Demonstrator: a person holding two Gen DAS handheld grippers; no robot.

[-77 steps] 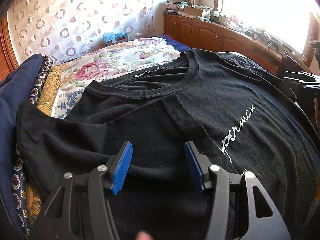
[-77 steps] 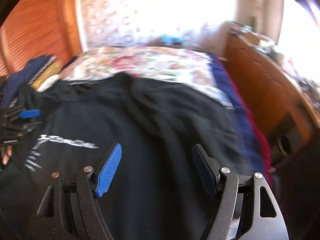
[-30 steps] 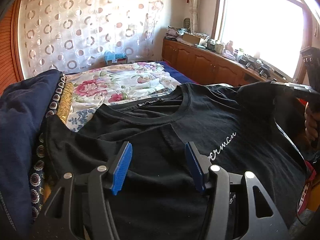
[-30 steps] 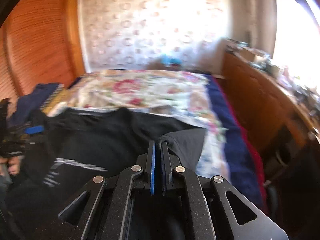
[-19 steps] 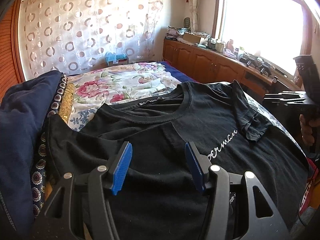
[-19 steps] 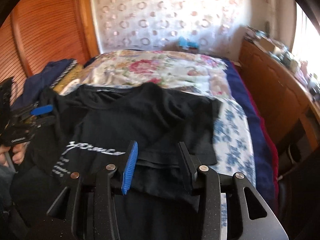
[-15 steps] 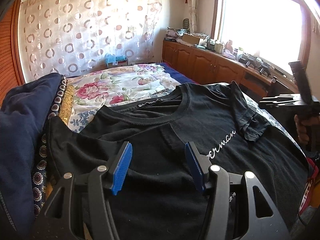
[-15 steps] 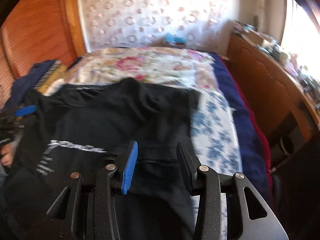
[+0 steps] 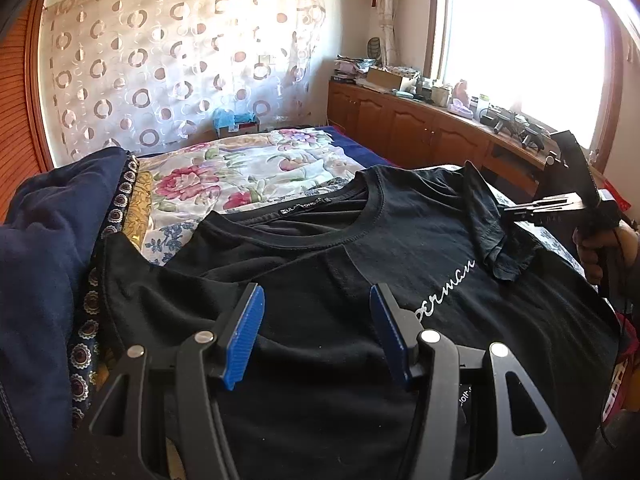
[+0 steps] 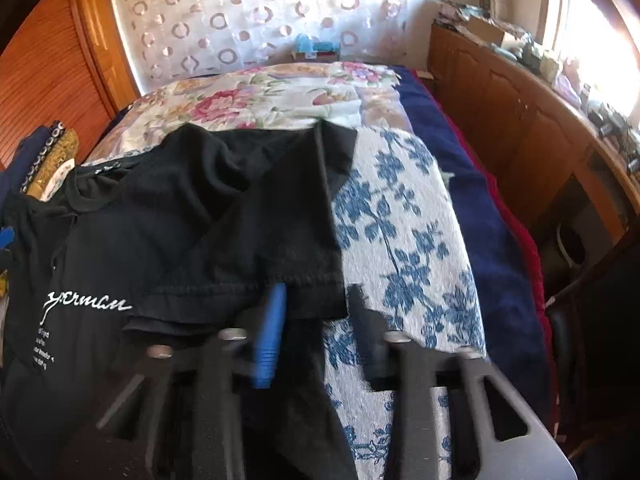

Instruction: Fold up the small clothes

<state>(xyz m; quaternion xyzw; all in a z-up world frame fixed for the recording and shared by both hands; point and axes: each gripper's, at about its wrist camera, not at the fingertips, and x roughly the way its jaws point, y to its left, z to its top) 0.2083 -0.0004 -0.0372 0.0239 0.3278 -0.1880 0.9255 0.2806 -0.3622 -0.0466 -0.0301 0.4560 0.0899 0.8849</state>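
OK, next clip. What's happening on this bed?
A person with a handheld gripper in each hand is folding a black T-shirt spread on the bed. The shirt's right sleeve lies folded in over the chest. The right gripper is closing at the sleeve hem, pads not yet pressing on it. The left gripper hovers open over the shirt.

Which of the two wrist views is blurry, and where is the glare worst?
Right wrist view: motion-smeared, most on its own tongs, whose jaws are closing with the black T-shirt's side edge between them. Left wrist view: sharp, but the window is blown out white; fisheye bends both.
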